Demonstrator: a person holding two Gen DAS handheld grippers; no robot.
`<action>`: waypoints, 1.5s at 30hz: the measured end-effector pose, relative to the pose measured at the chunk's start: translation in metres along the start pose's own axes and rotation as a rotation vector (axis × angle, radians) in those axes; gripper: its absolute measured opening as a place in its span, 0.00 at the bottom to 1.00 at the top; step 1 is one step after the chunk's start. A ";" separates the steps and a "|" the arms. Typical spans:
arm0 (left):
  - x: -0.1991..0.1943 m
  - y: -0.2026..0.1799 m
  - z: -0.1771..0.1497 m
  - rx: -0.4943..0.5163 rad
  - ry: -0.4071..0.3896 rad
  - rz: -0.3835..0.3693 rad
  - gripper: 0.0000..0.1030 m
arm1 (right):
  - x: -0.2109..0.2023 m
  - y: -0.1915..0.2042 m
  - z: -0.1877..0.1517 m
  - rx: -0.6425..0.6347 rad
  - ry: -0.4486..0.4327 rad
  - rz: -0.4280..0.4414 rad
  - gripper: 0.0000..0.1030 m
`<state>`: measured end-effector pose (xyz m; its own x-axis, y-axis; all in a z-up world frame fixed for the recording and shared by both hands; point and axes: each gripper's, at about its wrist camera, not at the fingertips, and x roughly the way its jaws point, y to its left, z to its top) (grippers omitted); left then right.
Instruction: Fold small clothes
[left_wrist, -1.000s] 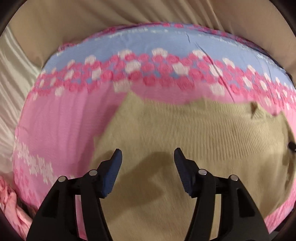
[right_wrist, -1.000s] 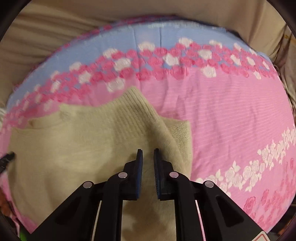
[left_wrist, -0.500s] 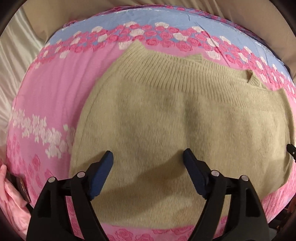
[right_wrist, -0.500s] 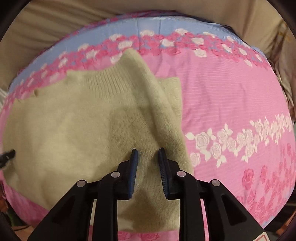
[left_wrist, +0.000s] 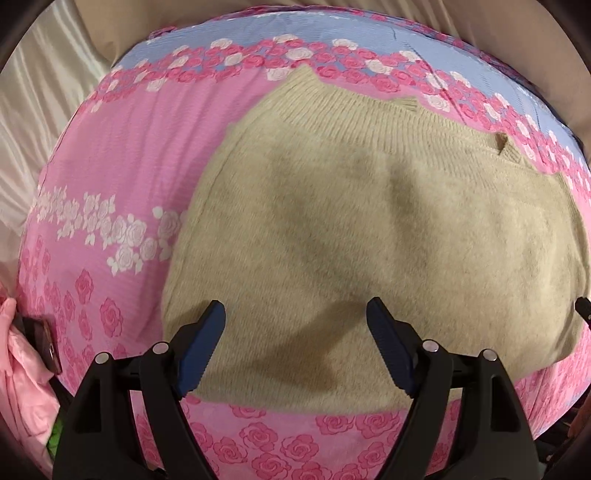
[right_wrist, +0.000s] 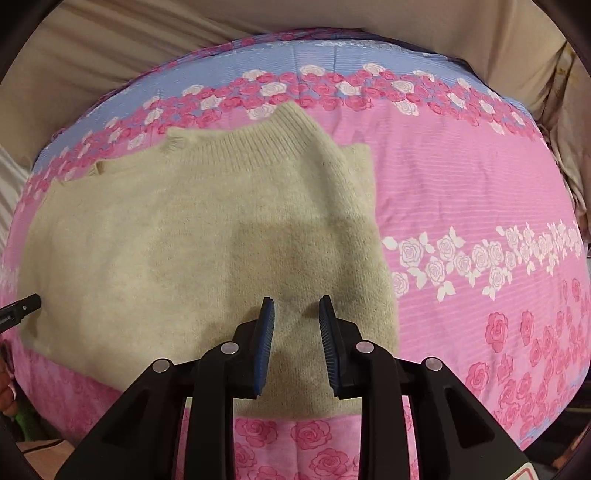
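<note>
A beige knitted sweater (left_wrist: 369, 229) lies flat on a surface covered by a pink cloth with a rose print (left_wrist: 122, 177), spread ahead of both pairs of fingers. The left gripper (left_wrist: 295, 350) hangs over the sweater's near edge, its fingers spread wide and holding nothing. The right gripper (right_wrist: 296, 345) sits above the sweater's near right corner, fingers a narrow gap apart, also gripping nothing. Beyond the right fingers a second knitted layer (right_wrist: 364, 184) pokes out from under the folded edge; whether it is a sleeve cannot be told. At the far left of the left fingers, a pink garment (left_wrist: 22, 387) and a small dark object (left_wrist: 44, 343) are cut off by the lens rim and hard to identify.
</note>
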<state>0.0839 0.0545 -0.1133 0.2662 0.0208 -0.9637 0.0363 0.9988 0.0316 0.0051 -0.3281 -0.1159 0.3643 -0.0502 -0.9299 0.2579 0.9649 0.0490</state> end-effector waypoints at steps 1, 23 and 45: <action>-0.001 0.001 -0.001 -0.002 -0.003 0.001 0.74 | -0.002 -0.001 -0.002 0.009 -0.004 0.008 0.23; 0.007 0.002 -0.020 -0.006 0.039 0.027 0.77 | 0.008 -0.010 -0.016 -0.012 0.039 -0.032 0.34; 0.027 0.094 -0.049 -0.536 0.098 -0.395 0.47 | -0.025 -0.008 -0.026 0.049 0.014 0.037 0.39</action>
<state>0.0474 0.1512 -0.1497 0.2414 -0.3721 -0.8962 -0.3768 0.8151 -0.4400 -0.0290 -0.3280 -0.1028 0.3618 -0.0111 -0.9322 0.2880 0.9523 0.1004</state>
